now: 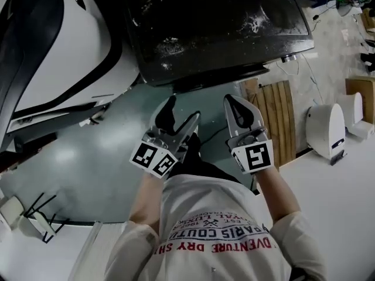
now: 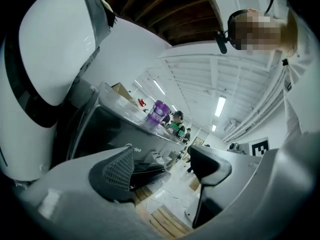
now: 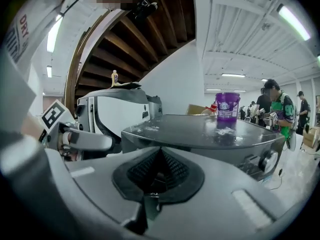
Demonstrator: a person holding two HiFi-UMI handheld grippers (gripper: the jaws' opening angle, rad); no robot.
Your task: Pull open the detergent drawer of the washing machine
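One washing machine [image 1: 222,28] stands just ahead of two grippers, front toward the person, top running left-right; its drawer cannot be made out. Left gripper [image 1: 183,110]: jaws spread, empty. Right gripper [image 1: 234,103]: jaws pressed together.

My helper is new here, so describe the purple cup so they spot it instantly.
Look at the dark washing machine ahead. On its flat top stands a purple cup with a printed label. It is the only purple thing there.
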